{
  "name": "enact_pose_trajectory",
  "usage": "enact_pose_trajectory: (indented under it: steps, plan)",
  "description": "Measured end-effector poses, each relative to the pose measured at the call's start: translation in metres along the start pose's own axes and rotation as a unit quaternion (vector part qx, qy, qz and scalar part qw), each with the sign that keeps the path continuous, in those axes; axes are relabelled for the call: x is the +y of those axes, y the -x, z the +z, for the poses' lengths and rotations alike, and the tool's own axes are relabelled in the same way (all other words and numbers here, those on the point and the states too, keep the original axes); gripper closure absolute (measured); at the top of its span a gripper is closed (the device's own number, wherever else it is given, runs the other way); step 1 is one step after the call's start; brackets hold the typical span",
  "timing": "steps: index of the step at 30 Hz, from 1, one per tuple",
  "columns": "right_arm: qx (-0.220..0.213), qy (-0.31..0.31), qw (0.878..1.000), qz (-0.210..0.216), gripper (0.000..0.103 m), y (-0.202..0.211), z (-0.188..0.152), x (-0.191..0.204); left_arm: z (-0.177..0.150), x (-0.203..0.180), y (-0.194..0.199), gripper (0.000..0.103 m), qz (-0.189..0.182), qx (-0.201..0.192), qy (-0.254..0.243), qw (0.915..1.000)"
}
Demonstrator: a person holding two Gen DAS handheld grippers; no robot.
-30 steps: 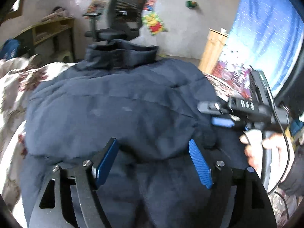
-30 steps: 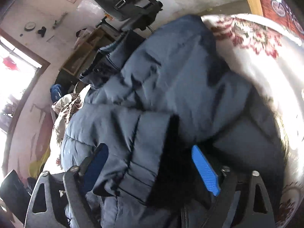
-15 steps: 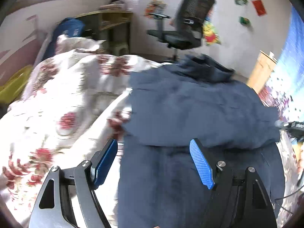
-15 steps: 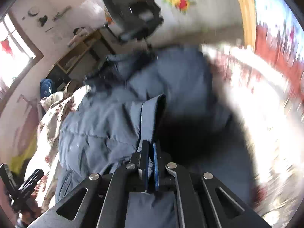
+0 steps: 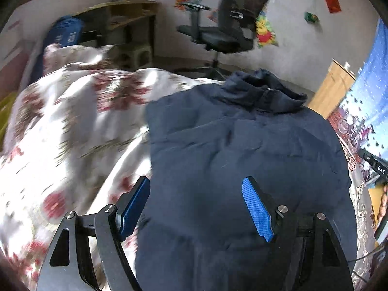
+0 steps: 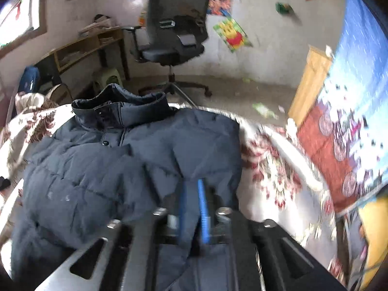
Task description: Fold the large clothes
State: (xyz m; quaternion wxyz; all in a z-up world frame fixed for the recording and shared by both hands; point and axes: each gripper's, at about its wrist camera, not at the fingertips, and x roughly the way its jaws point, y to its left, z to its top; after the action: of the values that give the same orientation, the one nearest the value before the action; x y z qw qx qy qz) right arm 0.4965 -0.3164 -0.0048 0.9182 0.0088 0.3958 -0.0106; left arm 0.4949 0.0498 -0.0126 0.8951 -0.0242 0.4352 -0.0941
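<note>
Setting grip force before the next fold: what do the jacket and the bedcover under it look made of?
Jacket: navy, quilted and puffy, a smooth synthetic shell by its faint sheen, probably padded; slippery is a guess. Bedcover: white woven fabric with red floral print, matte and softly creased, likely cotton or a blend.

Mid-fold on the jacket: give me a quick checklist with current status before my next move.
1. Right gripper has fabric: ok, a fold of the jacket sits between its pads while the jaws are opening.
2. Left gripper free: ok, open above the jacket, gripping nothing.
3. Jacket fully on the bed: ok.
4. Collar flat: not ok, it stands up.
5. Sleeves tucked in: cannot tell.
6. Chair clear of the bed: ok.
</note>
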Motion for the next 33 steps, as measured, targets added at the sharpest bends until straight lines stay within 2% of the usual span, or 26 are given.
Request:
enact_pose_trajectory:
  steps: [1,2,5,7,10,15,19,21,24,26,28,30,33]
  plan:
    - [-0.010,0.017,1.000,0.016,0.072,-0.005,0.002,0.004,0.006,-0.008,-0.012,0.030,-0.010,0.000,-0.010,0.9999]
    - [-0.013,0.029,0.999,0.028,0.066,-0.009,0.001,0.004,0.010,-0.012,-0.021,0.030,-0.016,0.001,-0.015,0.9998]
    - [0.013,0.065,0.994,0.087,0.066,-0.034,-0.002,0.019,0.016,-0.029,-0.054,0.030,-0.041,0.020,-0.039,0.9982]
    - [0.042,0.090,0.988,0.121,0.066,-0.053,-0.011,0.031,0.013,-0.038,-0.072,0.030,-0.045,0.032,-0.060,0.9967]
    - [0.070,0.130,0.980,0.135,0.066,-0.074,-0.029,0.043,-0.001,-0.047,-0.090,0.029,-0.028,0.024,-0.103,0.9940]
    - [0.071,0.136,0.976,0.155,0.066,-0.096,-0.050,0.042,-0.013,-0.046,-0.107,0.028,-0.019,0.034,-0.111,0.9931]
    - [0.075,0.143,0.974,0.160,0.066,-0.098,-0.049,0.040,-0.011,-0.051,-0.113,0.027,-0.003,0.051,-0.117,0.9919]
    - [0.087,0.139,0.970,0.178,0.066,-0.092,-0.039,0.035,-0.002,-0.046,-0.108,0.027,-0.007,0.051,-0.101,0.9936]
    - [0.095,0.134,0.965,0.204,0.064,-0.081,-0.020,0.027,0.017,-0.040,-0.095,0.027,0.006,0.043,-0.091,0.9950]
    - [0.078,0.139,0.965,0.211,0.054,-0.072,0.003,0.021,0.043,-0.036,-0.087,0.027,0.008,0.027,-0.084,0.9960]
    - [0.057,0.143,0.967,0.202,0.050,-0.070,0.031,0.018,0.069,-0.034,-0.083,0.027,0.011,0.013,-0.070,0.9974]
    - [0.043,0.142,0.970,0.192,0.050,-0.075,0.055,0.016,0.097,-0.036,-0.085,0.027,0.016,-0.003,-0.058,0.9982]
    - [0.046,0.146,0.972,0.177,0.050,-0.103,0.101,0.025,0.131,-0.046,-0.097,0.027,0.027,-0.007,-0.063,0.9977]
